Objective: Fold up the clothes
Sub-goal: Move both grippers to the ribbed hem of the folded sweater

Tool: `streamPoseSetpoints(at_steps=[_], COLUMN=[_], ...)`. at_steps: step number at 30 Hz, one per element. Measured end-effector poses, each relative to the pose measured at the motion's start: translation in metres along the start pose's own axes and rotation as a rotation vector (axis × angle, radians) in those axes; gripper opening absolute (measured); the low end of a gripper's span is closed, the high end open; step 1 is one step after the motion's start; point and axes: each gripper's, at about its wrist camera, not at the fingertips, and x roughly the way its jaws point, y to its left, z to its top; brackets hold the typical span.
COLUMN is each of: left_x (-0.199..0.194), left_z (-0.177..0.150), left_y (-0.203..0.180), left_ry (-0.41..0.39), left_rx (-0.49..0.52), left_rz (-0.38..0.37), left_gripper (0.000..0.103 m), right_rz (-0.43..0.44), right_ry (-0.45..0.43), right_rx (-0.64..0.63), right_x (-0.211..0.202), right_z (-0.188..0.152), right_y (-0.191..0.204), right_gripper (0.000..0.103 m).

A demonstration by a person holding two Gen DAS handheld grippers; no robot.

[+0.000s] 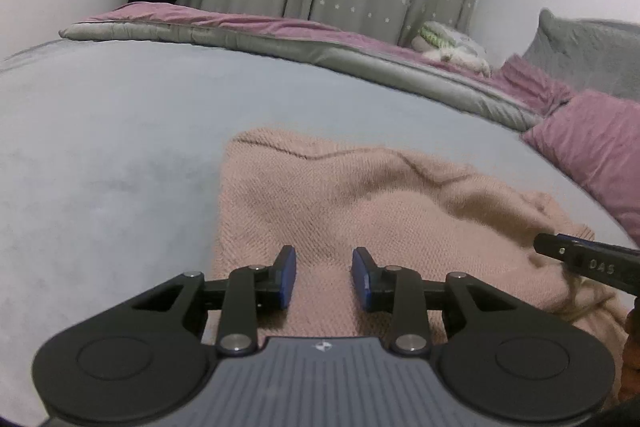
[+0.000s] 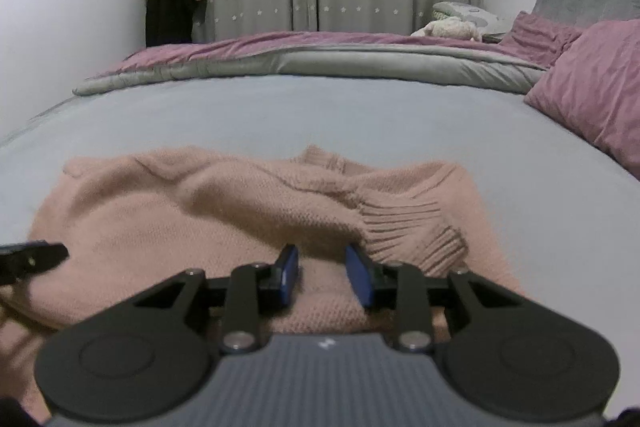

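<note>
Sweater [image 2: 248, 223] count: one; hand-held grippers: two, left [image 1: 324, 277], right [image 2: 322, 273]

The pink knit sweater [image 1: 360, 211] lies spread on the pale blue bedspread below me — soft, fuzzy, loosely flattened with a few shallow creases. From my right side, 1 sleeve [image 2: 304, 203] is folded across the body, running slantwise, its ribbed cuff [image 2: 412, 231] resting on top near the right edge. A second ribbed edge pokes up at the far side — which part it is I cannot tell.
</note>
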Motion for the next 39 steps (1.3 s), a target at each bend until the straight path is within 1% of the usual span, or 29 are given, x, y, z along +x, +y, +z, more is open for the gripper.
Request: streamPoseSetpoints(at_steps=[3, 5, 7, 9, 11, 13, 15, 18, 22, 25, 26, 28, 30, 32, 34, 37, 39], left_x=[-0.004, -0.001, 0.005, 0.005, 0.004, 0.003, 0.004, 0.005, 0.001, -0.002, -0.004, -0.011, -0.021, -0.032, -0.042, -0.058, -0.069], left_z=[0.002, 0.002, -0.001, -0.002, -0.001, -0.001, -0.001, 0.002, 0.006, 0.008, 0.009, 0.009, 0.007, 0.005, 0.005, 0.007, 0.008], left_y=[0.004, 0.007, 0.006, 0.007, 0.009, 0.012, 0.014, 0.014, 0.011, 0.005, 0.003, -0.003, -0.008, -0.013, -0.021, -0.034, -0.038], left_ry=[-0.016, 0.013, 0.051, 0.062, 0.069, 0.072, 0.071, 0.073, 0.078, 0.074, 0.074, 0.072, 0.070, 0.071, 0.077, 0.081, 0.090], left_rx=[-0.025, -0.024, -0.001, 0.007, -0.005, -0.025, -0.039, -0.058, -0.098, -0.086, -0.076, -0.083, -0.113, -0.137, -0.124, -0.105, -0.102], left_rz=[-0.045, -0.063, -0.061, -0.064, -0.073, -0.084, -0.090, -0.090, -0.078, -0.048, -0.030, 0.009, 0.017, 0.022, 0.018, 0.023, 0.015], left_gripper=[0.032, 0.032, 0.032, 0.033, 0.033, 0.033, 0.033, 0.034, 0.034, 0.035, 0.035, 0.036, 0.041, 0.042, 0.043, 0.046, 0.049], right_rz=[0.026, 0.027, 0.015, -0.002, -0.029, -0.037, -0.042, -0.040, -0.031, -0.040, -0.042, -0.043, -0.052, -0.071, -0.080, -0.076, -0.081], right_ry=[-0.014, -0.006, 0.014, 0.047, 0.085, 0.096, 0.089, 0.083, 0.102, 0.118, 0.123, 0.133, 0.147, 0.158, 0.168, 0.164, 0.164], right_rx=[0.015, 0.001, -0.022, -0.028, -0.021, -0.013, -0.030, -0.056, -0.025, 0.002, 0.012, 0.030, 0.027, 0.027, 0.039, 0.045, 0.044], right_x=[-0.004, -0.001, 0.008, 0.021, 0.038, 0.048, 0.049, 0.041, 0.017, -0.015, -0.027, -0.048, -0.069, -0.085, -0.101, -0.127, -0.144], right_z=[0.018, 0.025, 0.029, 0.032, 0.034, 0.033, 0.030, 0.027, 0.023, 0.018, 0.016, 0.011, 0.007, 0.005, 0.004, 0.000, -0.005], right_y=[0.000, 0.005, 0.011, 0.011, 0.005, 0.002, 0.006, 0.012, 0.002, -0.012, -0.016, -0.027, -0.036, -0.042, -0.047, -0.054, -0.059], right_gripper=[0.032, 0.033, 0.033, 0.032, 0.032, 0.032, 0.034, 0.042, 0.055, 0.060, 0.066, 0.074, 0.075, 0.076, 0.077, 0.087, 0.089])
